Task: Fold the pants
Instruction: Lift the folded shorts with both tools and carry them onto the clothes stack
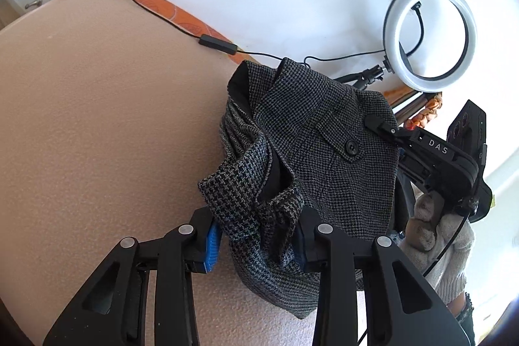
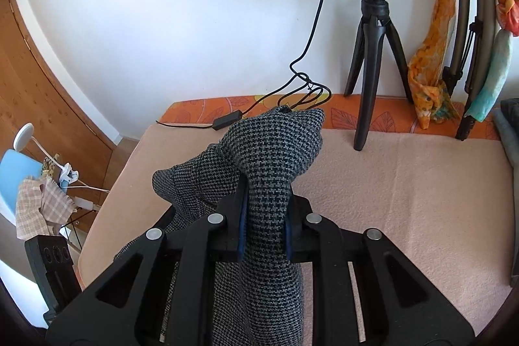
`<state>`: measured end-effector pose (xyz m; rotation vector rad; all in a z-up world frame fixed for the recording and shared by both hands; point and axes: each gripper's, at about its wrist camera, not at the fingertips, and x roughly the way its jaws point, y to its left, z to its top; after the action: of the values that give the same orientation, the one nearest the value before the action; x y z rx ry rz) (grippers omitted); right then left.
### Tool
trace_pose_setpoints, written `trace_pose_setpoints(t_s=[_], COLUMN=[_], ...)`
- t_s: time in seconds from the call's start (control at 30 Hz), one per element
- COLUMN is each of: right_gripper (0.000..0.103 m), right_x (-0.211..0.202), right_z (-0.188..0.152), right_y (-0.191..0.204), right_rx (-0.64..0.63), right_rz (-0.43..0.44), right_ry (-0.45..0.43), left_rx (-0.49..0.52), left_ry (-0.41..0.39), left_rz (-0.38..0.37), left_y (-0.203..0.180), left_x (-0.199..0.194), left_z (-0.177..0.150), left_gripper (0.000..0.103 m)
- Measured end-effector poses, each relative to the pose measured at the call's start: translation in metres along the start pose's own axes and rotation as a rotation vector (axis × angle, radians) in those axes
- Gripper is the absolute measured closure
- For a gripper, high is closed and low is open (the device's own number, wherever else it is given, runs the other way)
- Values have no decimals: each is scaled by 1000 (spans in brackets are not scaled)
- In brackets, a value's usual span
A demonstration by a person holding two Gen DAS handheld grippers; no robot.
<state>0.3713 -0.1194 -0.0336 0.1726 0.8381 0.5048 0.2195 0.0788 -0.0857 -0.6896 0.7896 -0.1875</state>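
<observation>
Left gripper (image 1: 258, 244): reached forward over the bed (image 1: 97, 119), its blue pads (image 1: 212, 244) closed on a bunched fold of the pants (image 1: 308, 151).
Right gripper (image 2: 264, 224): pointed toward the wall (image 2: 162, 5), its jaws clamped on a thick roll of the same cloth; in the left wrist view it is seen at the right edge (image 1: 382, 127), gripped by a hand in a pale knit glove (image 1: 434, 235), its tip pinching the upper right edge of the garment.
Pants: grey houndstooth, held up off the bed between both grippers; a pocket flap with a black button (image 1: 351, 147) is turned toward the left camera, and black lining is shown at the folds. In the right wrist view the cloth (image 2: 259, 184) is seen rising past the fingertips and drooping to the left.
Bed: covered with a peach blanket over an orange leaf-print sheet (image 2: 373, 115).
Ring light (image 1: 429, 33): mounted on a black tripod (image 2: 373, 60) standing at the far edge of the bed, its cable (image 1: 162, 15) trailed across the blanket.
</observation>
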Motion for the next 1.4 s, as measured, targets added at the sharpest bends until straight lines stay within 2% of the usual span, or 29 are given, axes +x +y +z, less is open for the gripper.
trace_pose_setpoints(t_s=[0.2, 0.47, 0.83, 1.1, 1.4], right_gripper=[85, 85, 85, 85, 85], right_x=[-44, -117, -214, -254, -276], right_z=[-1, 5, 27, 50, 79], right_y=[-16, -61, -143, -200, -259], right_rx=[-9, 13, 24, 37, 1], right_rz=[-44, -96, -223, -293, -355], right_ry=[-41, -107, -186, -225, -242], left_rx=[61, 186, 258, 306, 374], left_ry=[12, 17, 33, 41, 44], left_rz=[-66, -170, -310, -361, -381], left_y=[-37, -107, -208, -273, -330], left_x=[1, 10, 59, 100, 146], left_z=[-9, -26, -50, -59, -72], left_gripper=[70, 70, 70, 70, 70])
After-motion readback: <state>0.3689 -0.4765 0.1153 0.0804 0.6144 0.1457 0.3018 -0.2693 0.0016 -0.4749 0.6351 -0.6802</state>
